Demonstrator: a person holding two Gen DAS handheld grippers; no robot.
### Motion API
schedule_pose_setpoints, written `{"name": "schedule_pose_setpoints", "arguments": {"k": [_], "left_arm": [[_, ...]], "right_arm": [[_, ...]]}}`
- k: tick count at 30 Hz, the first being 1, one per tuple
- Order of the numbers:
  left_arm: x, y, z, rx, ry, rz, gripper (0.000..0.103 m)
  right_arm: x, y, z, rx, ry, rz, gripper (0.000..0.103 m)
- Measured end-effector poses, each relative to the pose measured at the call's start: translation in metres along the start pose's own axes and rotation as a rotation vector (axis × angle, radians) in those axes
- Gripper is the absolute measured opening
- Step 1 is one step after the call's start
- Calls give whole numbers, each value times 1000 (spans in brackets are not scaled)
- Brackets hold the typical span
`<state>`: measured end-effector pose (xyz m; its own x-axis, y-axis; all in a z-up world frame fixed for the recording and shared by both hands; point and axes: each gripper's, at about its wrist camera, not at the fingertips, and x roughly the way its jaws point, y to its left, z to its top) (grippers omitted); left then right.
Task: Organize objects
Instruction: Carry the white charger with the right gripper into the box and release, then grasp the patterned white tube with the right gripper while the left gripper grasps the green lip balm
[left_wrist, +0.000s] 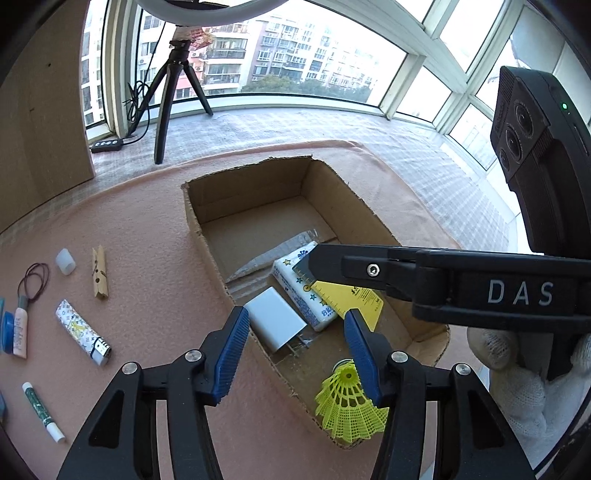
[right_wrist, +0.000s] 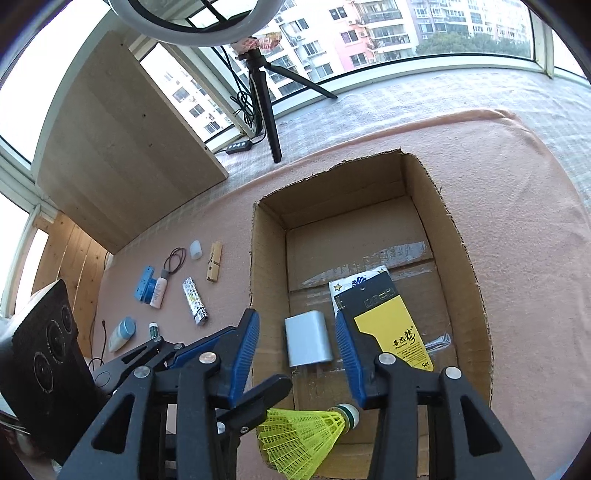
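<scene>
1. Left gripper (left_wrist: 295, 332) is hanging over the near wall of the cardboard box (left_wrist: 192, 218), blue pads spread apart, gripping nothing.
2. Right gripper (right_wrist: 297, 334) is hovering above the box interior, pads likewise parted and empty.
3. Yellow shuttlecock (left_wrist: 345, 404) is lying on its side at the box's near end, cork toward the right wall.
4. Farther in, a white charger (left_wrist: 275, 323) is resting on the box floor, beside a yellow-and-black card pack (right_wrist: 388, 321) that is overlapping a white tissue packet (left_wrist: 301, 291).
5. Left of the box, on the pink mat (left_wrist: 147, 229), loose items are waiting: patterned lighter (left_wrist: 83, 332), glue stick (left_wrist: 42, 411), wooden clothespin (left_wrist: 99, 271), white cap (left_wrist: 65, 261), hair tie (left_wrist: 35, 282).
6. Beyond, a tripod (left_wrist: 173, 92) is standing by the window.
</scene>
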<state>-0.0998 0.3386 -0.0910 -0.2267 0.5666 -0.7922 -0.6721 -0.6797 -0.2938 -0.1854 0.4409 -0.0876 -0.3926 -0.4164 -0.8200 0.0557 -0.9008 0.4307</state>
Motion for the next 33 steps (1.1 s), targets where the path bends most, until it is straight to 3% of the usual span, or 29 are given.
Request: {"name": "schedule_pose_setpoints", "arguments": {"k": [12, 24, 33], "left_arm": [[-43, 48, -26, -59, -25, 73, 58], [-101, 143, -94, -201, -29, 200, 58], [-128, 204, -144, -344, -26, 242, 57]], "right_arm": [[-2, 32, -11, -34, -10, 18, 40], [20, 94, -40, -133, 20, 21, 40], [46, 128, -57, -157, 64, 25, 40]]}}
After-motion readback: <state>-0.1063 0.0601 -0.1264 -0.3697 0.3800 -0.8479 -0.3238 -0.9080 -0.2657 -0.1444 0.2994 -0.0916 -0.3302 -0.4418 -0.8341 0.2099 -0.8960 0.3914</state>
